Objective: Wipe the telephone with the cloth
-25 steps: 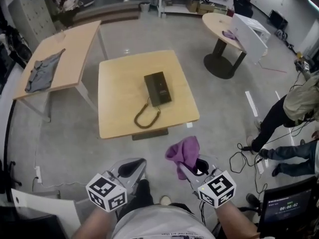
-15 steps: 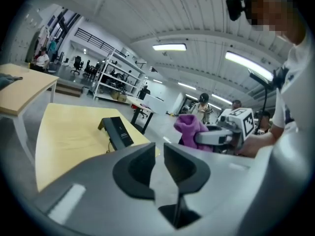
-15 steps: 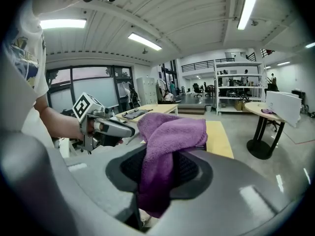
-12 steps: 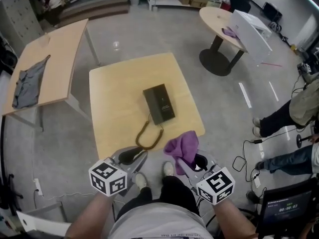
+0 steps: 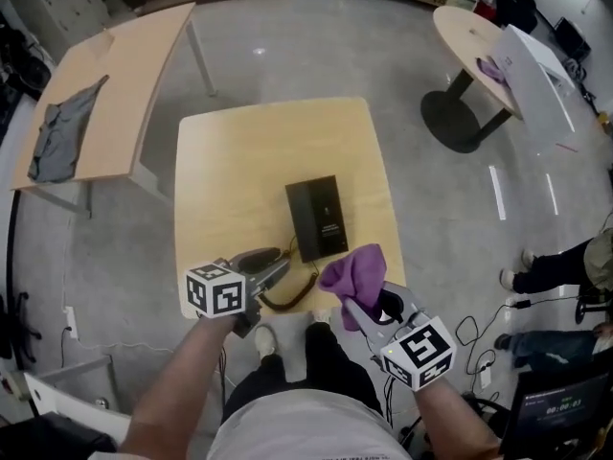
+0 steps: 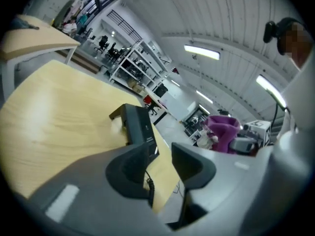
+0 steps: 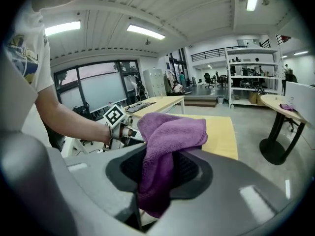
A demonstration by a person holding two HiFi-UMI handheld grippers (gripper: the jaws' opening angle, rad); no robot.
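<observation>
Surface: a square light-wood table (image 5: 239, 171) stands on a grey concrete floor (image 5: 115, 247) in an open workshop. Shelving is visible along the far wall in the right gripper view.

Count of tables: three. The square table is central. A long table (image 5: 124, 75) stands beyond its far-left corner. A round table (image 5: 474, 27) stands beyond its far-right corner.

Count of telephones: one. The black telephone (image 5: 318, 217) lies flat on the square table, right of centre and towards the near edge. Its coiled cord (image 5: 292, 298) loops over the near edge.

Count of cloths: one purple cloth (image 5: 352, 271), held above the near-right corner. A small purple item (image 5: 491, 68) lies on the round table. One grey garment (image 5: 65, 127) lies on the long table.

Count of grippers: two. The left gripper (image 5: 273, 264) is at the near edge, just beside the cord. Its jaws have just been opening and stand wide, and the pads press on nothing. The right gripper (image 5: 369, 307) is clamped on the cloth, which bunches above the jaws and hangs below them.

A person's legs (image 5: 560, 266) show at the right.
</observation>
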